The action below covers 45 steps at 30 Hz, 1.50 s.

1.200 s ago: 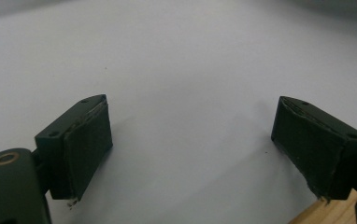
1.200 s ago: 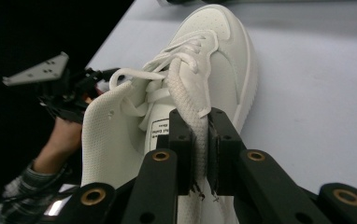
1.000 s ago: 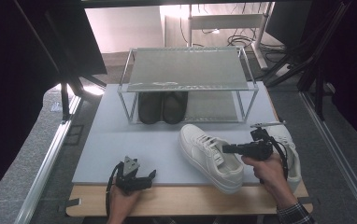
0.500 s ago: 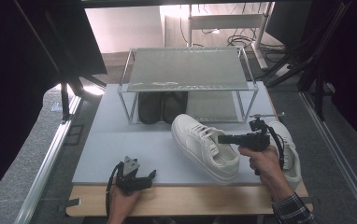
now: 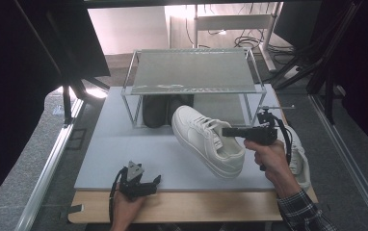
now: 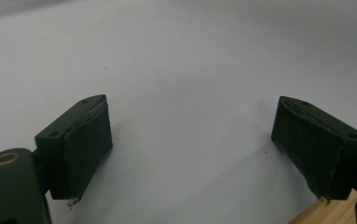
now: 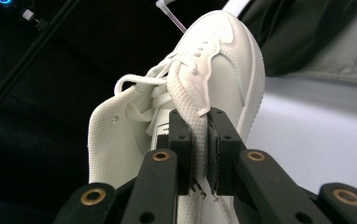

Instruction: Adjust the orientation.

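While clamped on the tongue of a white sneaker (image 5: pixel 206 139), holds that shoe lifted off the grey mat (image 5: pixel 124 149), toe aimed toward the wire rack (image 5: pixel 191 72) and heel nearest the hand — so stands the right gripper (image 5: pixel 228 131) in the high view. Seen along its own two black jaws in the right gripper view (image 7: pixel 200 158): jaws pressed together on the padded tongue, laces (image 7: pixel 153 93) bunched just above the grip, toe cap pointing away and up.

Lower left of the high view: left gripper (image 5: pixel 153 182), held in the left hand (image 5: pixel 126 207) at the near edge of the mat, just over the wooden table edge (image 5: pixel 196 207). Jaws wide apart in the left gripper view (image 6: pixel 195 154), with bare grey mat between the two pads and nothing held; a sliver of wood at the lower right corner.

Behind the lifted shoe: a pair of black shoes (image 5: pixel 160 108) standing under the rack's shelf, on its left half, touching each other. Right half of that lower space open. Beside the right hand (image 5: pixel 269 159), partly hidden by wrist and cable: a second white sneaker (image 5: pixel 298 161) lying on the mat near its right edge. Plaid sleeve (image 5: pixel 302 214) at the right forearm.
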Each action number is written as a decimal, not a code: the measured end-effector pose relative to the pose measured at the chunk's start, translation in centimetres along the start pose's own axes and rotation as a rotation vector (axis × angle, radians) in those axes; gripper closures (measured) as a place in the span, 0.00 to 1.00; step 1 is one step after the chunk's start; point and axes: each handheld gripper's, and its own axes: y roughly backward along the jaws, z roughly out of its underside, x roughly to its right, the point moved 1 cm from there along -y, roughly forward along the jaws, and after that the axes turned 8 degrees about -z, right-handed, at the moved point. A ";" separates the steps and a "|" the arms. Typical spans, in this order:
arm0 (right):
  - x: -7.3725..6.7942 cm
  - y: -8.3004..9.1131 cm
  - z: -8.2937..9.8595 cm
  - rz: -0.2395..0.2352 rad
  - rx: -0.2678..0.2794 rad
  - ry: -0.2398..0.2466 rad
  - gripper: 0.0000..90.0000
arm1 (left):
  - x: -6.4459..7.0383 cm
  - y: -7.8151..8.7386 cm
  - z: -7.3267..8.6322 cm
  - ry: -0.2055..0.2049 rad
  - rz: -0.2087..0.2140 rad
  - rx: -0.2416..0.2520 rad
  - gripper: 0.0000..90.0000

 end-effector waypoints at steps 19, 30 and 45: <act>-2.9 0.2 -3.6 -0.024 0.043 0.028 0.91 | 0.0 0.0 0.0 -0.001 0.001 -0.002 0.13; -4.0 -1.1 -6.3 -0.014 0.075 0.029 0.91 | 0.0 0.0 0.0 0.000 0.002 -0.001 0.13; -3.1 -2.7 -8.9 0.064 0.126 0.005 0.90 | 0.0 0.0 0.0 0.000 0.002 -0.001 0.13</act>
